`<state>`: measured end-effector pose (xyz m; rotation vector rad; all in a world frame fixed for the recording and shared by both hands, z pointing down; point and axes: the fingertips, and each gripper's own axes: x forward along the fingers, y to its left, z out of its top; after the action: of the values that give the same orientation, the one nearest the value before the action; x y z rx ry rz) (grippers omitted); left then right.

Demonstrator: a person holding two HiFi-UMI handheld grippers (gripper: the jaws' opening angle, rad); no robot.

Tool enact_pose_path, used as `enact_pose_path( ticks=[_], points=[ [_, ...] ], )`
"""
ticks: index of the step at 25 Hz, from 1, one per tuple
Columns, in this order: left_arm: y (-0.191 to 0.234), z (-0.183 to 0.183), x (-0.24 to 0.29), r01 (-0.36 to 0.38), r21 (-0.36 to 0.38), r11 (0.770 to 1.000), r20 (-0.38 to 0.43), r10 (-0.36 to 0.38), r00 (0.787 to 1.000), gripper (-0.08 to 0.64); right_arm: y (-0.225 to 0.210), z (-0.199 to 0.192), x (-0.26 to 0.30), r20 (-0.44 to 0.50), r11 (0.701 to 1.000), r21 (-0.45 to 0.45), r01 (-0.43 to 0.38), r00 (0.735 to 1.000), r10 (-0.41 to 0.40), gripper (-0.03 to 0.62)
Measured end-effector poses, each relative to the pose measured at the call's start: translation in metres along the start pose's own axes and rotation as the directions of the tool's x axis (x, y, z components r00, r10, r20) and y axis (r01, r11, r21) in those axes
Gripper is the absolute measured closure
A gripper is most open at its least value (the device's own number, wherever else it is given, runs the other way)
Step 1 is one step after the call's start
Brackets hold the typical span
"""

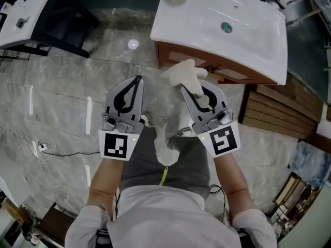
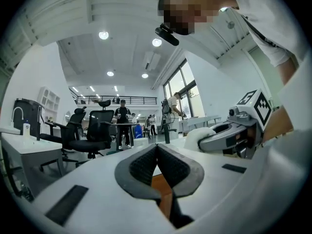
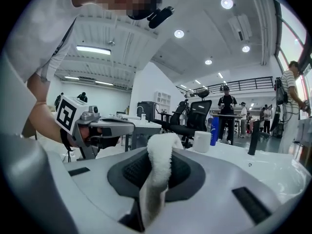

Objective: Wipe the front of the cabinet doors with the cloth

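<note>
A white cloth (image 1: 182, 72) is pinched in my right gripper (image 1: 185, 89), which is shut on it; a long tail of the cloth hangs down toward the person's lap. In the right gripper view the cloth (image 3: 157, 174) bulges out between the dark pads. My left gripper (image 1: 138, 79) is held level beside the right one, its jaws closed tip to tip with nothing between them (image 2: 157, 148). The wooden cabinet front (image 1: 235, 75) sits under a white sink top (image 1: 207, 32), just beyond the cloth. Neither gripper touches the doors.
A white cup (image 3: 201, 141) and a black faucet (image 3: 253, 136) stand on the sink top. Wooden slats (image 1: 276, 110) lie to the right of the cabinet. A cable (image 1: 57, 151) runs over the marble floor at left. Office chairs (image 2: 90, 130) and people stand far behind.
</note>
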<state>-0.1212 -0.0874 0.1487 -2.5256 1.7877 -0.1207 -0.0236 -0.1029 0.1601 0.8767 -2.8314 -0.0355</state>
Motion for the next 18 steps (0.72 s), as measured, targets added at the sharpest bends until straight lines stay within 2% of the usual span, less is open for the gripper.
enact_pose_path(
  ticks=[9,13,18],
  points=[
    [-0.013,-0.101,0.032,0.000,0.037,0.999,0.016,-0.001,1.000,0.541,-0.004,-0.094,0.037,0.051,0.999,0.000,-0.047,0.998,0.047,0.517],
    [-0.008,-0.132,0.038,-0.008,0.062,0.998,0.018,0.007,1.000,0.541,-0.010,-0.125,0.049,0.079,0.999,0.012,-0.053,0.996,0.052,0.517],
    [-0.005,-0.166,0.054,-0.025,0.087,0.996,0.061,0.020,0.998,0.541,-0.022,-0.157,0.062,0.114,0.998,0.005,-0.059,0.992,0.058,0.517]
  ],
)
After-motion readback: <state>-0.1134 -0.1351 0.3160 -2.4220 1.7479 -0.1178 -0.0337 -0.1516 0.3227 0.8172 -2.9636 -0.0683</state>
